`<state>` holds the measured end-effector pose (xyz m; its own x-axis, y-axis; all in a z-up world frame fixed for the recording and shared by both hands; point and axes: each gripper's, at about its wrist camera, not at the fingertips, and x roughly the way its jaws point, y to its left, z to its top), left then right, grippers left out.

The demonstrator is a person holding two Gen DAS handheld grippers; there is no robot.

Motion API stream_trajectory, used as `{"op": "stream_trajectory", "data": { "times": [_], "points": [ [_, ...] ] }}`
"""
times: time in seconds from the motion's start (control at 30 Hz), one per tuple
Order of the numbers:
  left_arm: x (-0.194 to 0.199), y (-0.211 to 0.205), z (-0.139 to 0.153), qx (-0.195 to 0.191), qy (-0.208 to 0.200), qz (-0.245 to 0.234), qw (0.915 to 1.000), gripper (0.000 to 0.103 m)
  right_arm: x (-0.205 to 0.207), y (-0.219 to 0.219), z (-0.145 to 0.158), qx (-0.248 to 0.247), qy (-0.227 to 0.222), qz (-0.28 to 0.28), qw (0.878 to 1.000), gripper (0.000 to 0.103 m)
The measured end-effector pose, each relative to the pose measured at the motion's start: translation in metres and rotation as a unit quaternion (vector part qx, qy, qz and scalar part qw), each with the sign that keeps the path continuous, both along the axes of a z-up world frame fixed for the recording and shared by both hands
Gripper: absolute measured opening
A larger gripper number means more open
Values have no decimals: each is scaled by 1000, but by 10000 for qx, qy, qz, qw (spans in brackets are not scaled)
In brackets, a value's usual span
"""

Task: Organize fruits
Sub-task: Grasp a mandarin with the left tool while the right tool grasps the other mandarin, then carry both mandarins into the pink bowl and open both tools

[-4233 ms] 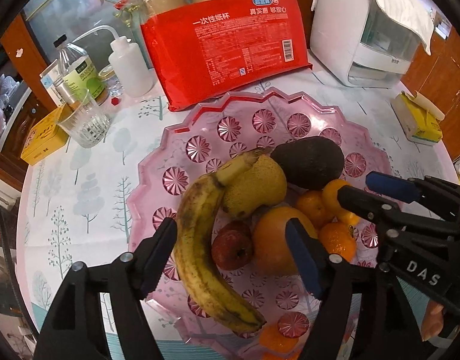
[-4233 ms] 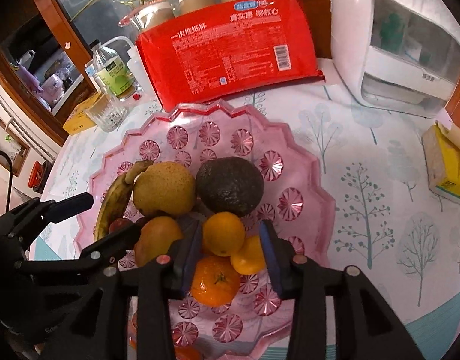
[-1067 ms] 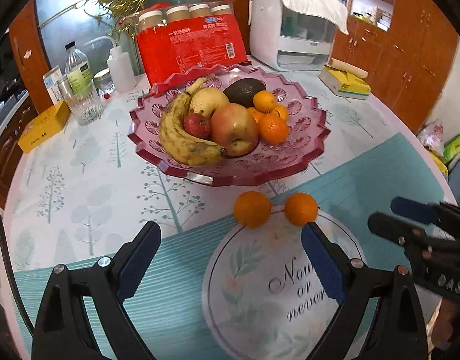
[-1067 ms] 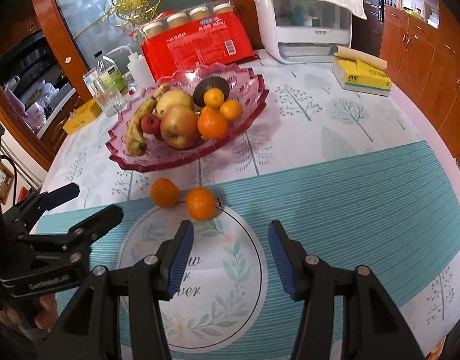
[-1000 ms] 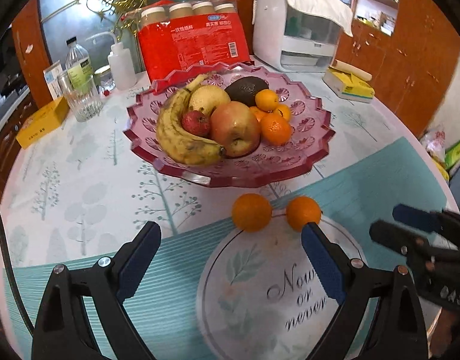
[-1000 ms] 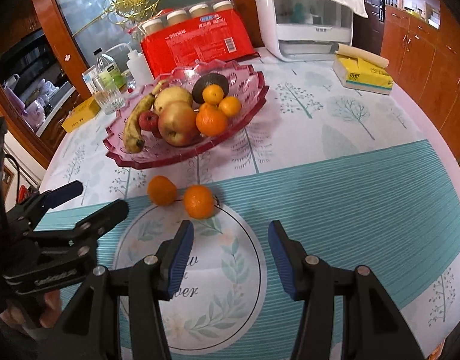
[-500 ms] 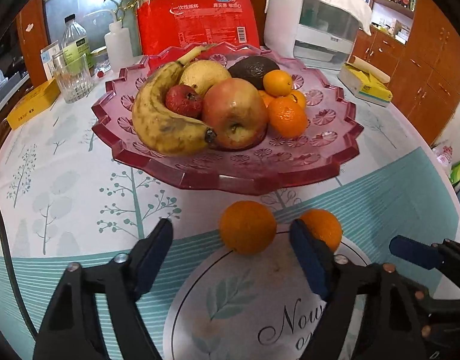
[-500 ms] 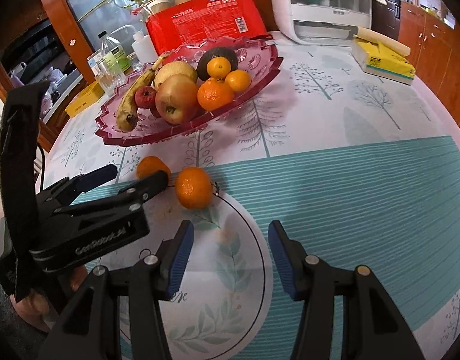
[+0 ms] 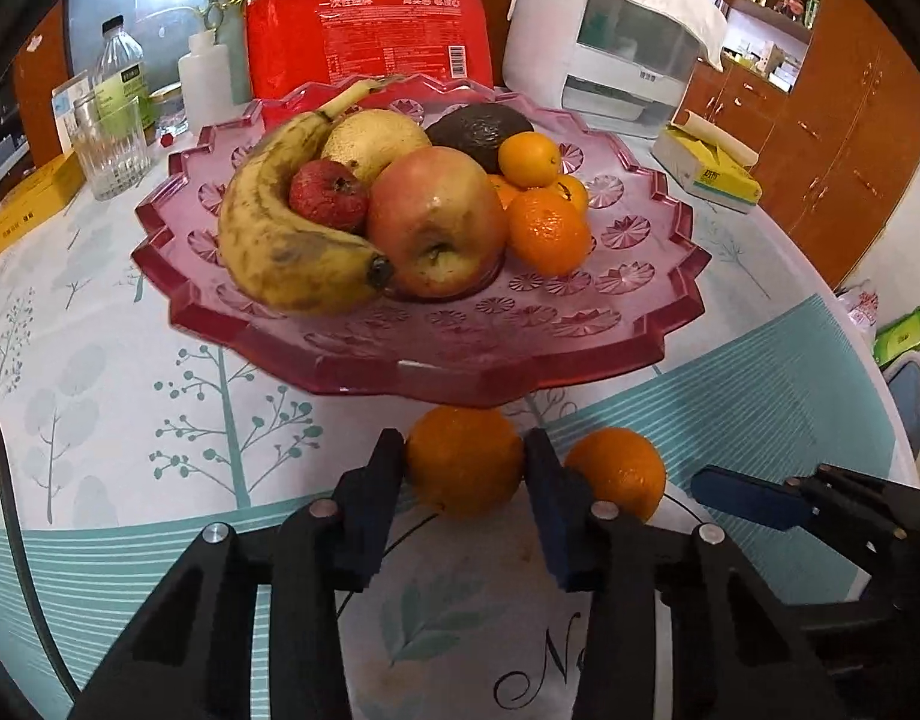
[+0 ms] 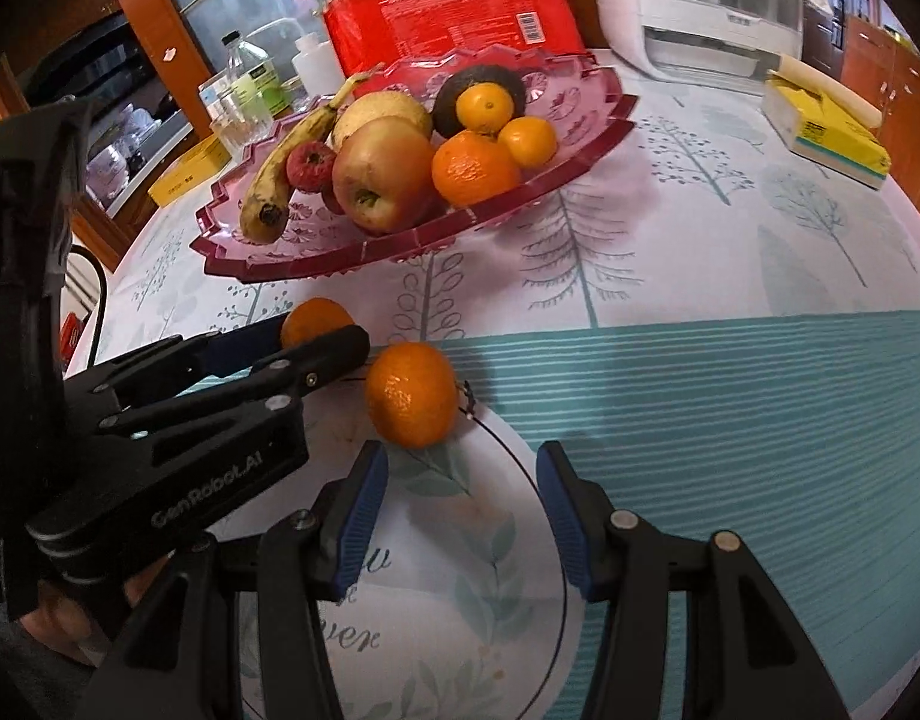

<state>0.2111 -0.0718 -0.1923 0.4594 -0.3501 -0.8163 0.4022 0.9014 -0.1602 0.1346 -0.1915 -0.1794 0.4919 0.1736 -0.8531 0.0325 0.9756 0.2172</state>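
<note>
Patterned tablecloth (image 9: 100, 396) covers the round table, with a pink fruit dish (image 9: 580, 324) in the upper middle of the frame. Below its rim, the left gripper (image 9: 465, 474) has just been closing and now presses on the left orange (image 9: 463, 459). The right gripper (image 10: 460, 516) stands open and empty, just below the second orange (image 10: 411, 394).

Glossy translucent pink plastic fruit tray (image 9: 634, 324), dimpled shiny tangerine (image 9: 463, 462), smooth printed tablecloth (image 9: 100, 396).
</note>
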Motion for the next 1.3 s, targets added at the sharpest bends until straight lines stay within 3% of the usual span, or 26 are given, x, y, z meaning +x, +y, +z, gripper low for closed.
{"op": "stream_trajectory", "data": {
  "times": [0.53, 0.93, 1.07, 1.3],
  "points": [
    [4, 50, 0, -229, 161, 398, 9988, 39, 31, 21, -8, 94, -38, 380, 9992, 53],
    [1, 64, 0, -304, 255, 538, 9978, 39, 42, 31, -8, 63, -142, 403, 9991, 52],
    [-3, 63, 5, -326, 215, 498, 9980, 39, 39, 37, -7, 17, -141, 551, 9984, 40],
    [-15, 63, 20, -273, 165, 417, 9986, 39, 28, 38, -1, -52, -79, 562, 9984, 40]
  ]
}}
